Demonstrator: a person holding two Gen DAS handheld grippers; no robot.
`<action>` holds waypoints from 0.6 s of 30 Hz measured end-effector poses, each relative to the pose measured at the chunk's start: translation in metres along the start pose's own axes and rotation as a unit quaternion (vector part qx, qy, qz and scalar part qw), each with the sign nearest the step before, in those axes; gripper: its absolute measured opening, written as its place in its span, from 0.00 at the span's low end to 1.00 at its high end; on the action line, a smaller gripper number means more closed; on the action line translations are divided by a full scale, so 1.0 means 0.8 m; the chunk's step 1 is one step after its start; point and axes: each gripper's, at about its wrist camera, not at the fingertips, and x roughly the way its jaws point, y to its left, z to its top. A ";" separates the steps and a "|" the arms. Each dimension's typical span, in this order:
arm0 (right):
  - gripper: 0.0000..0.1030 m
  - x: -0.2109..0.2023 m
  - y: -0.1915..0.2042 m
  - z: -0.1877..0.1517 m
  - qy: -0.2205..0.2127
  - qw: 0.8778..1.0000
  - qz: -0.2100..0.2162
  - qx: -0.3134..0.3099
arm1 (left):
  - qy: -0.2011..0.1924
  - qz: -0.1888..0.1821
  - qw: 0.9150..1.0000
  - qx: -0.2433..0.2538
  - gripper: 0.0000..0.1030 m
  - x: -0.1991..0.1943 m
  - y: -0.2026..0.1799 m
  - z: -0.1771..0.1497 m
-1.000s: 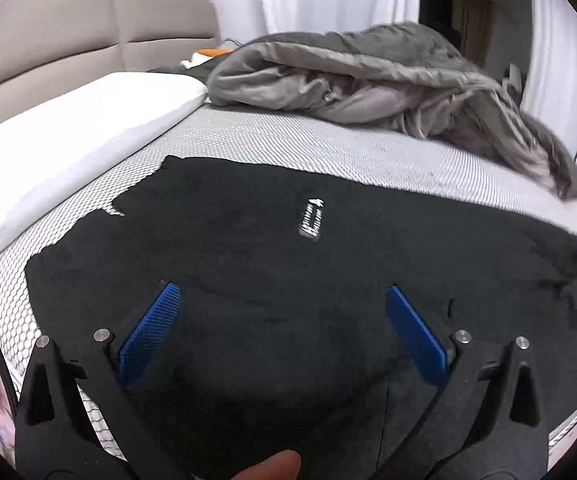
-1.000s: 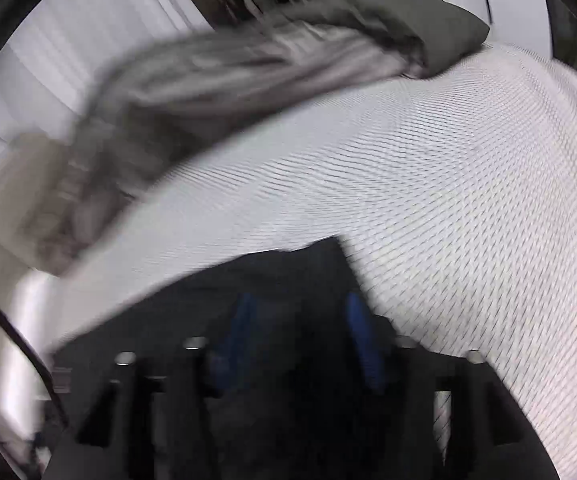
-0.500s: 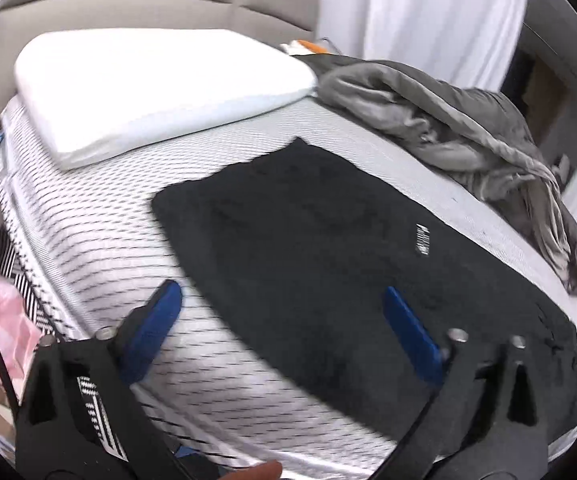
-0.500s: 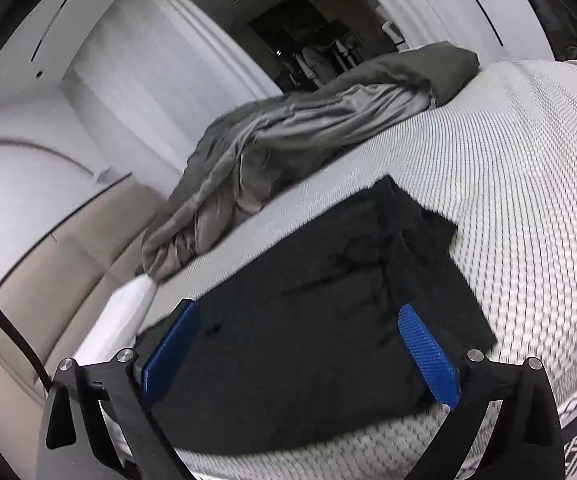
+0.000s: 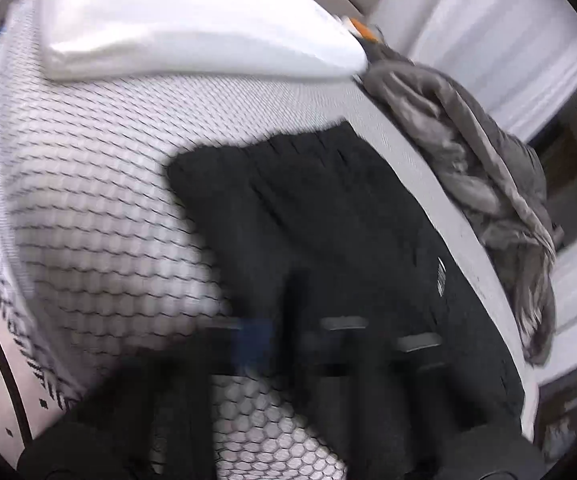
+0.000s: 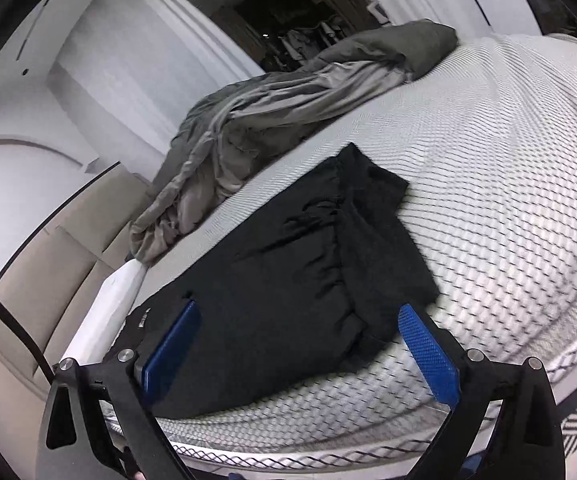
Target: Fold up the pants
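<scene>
The white mattress with a dark honeycomb mesh pattern [image 5: 100,216] is the landmark here. At its head end lies a thick white rectangular pillow [image 5: 184,20], resting on the mattress surface. Behind the pillow stands a beige padded headboard [image 6: 40,264]. Along the far side of the mattress lies a crumpled grey quilt of soft fabric [image 6: 280,104], long and bunched; one end of it touches the pillow corner. A small orange object [image 5: 362,32] shows just beside that corner; what it is cannot be told. Beyond the mattress hang white pleated curtains [image 6: 136,56], and next to them is a dark doorway [image 6: 288,20].
</scene>
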 end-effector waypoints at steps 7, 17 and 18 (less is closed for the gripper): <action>0.92 0.016 -0.054 -0.009 0.037 0.996 0.009 0.080 | -0.037 0.001 0.999 0.023 0.00 -0.039 0.013 -0.022; 0.62 0.055 -0.025 -0.011 0.018 0.998 0.009 0.058 | -0.024 0.012 0.999 0.035 0.00 -0.019 -0.009 -0.023; 0.60 0.059 -0.023 -0.012 0.027 0.998 0.021 0.060 | -0.024 0.012 0.999 0.037 0.00 -0.012 -0.018 -0.018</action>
